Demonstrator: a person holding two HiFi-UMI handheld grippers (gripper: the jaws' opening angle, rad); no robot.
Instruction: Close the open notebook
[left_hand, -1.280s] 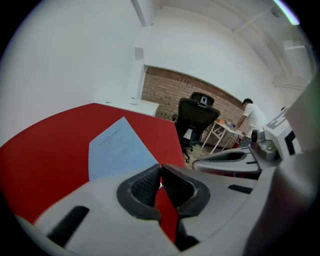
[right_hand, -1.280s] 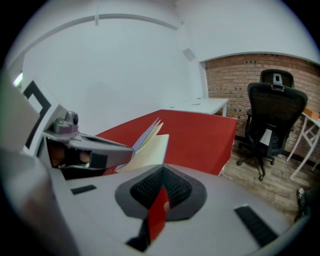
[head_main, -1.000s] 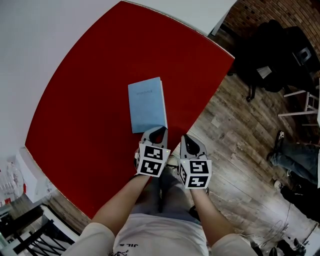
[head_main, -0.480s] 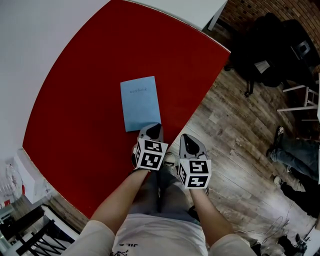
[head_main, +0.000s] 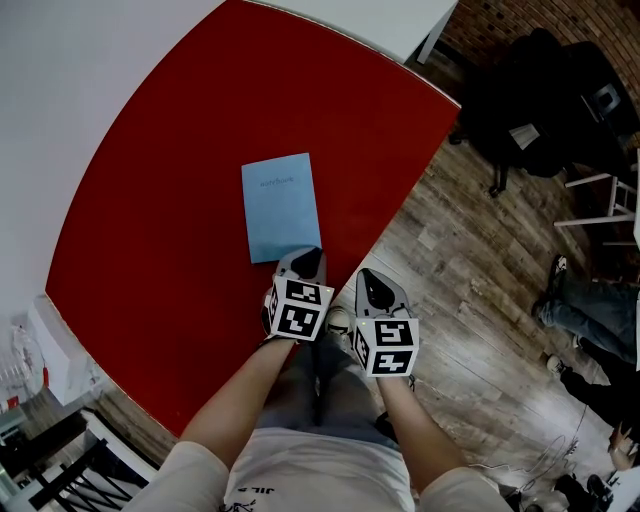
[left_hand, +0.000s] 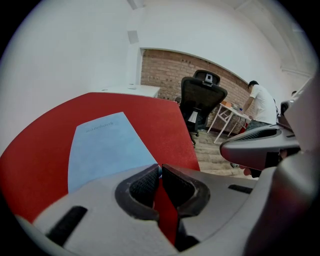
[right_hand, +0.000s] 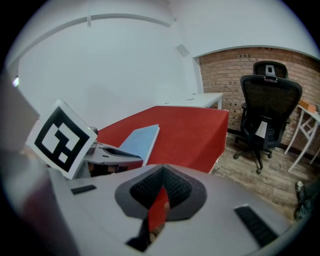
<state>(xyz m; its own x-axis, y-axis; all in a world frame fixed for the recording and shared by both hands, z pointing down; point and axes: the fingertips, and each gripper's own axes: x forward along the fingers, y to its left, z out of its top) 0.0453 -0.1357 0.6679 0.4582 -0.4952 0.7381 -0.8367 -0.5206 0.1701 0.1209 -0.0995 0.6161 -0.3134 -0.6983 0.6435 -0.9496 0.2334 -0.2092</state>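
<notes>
The notebook (head_main: 281, 207) lies flat on the red table (head_main: 170, 190) with its blue cover up and no page showing, so it looks closed and the task looks done. Its long axis runs away from the person, leaning slightly left at the far end, where the printed title sits. The right gripper view shows a pale page edge on its right side, so the spine is probably on the left. The left claw (head_main: 307, 260) is at the notebook's near right corner, pointing along that long axis. It is clenched with only the table's red in the slit between its pads, so it grips nothing; whether its tip rests on the cover or just short of it I cannot tell. The right claw (head_main: 375, 284) is also clenched and empty, farther from the notebook, to the right of that corner, about over the table's edge. The left claw is the nearer one, and its clear way off the notebook is straight back toward the person.
</notes>
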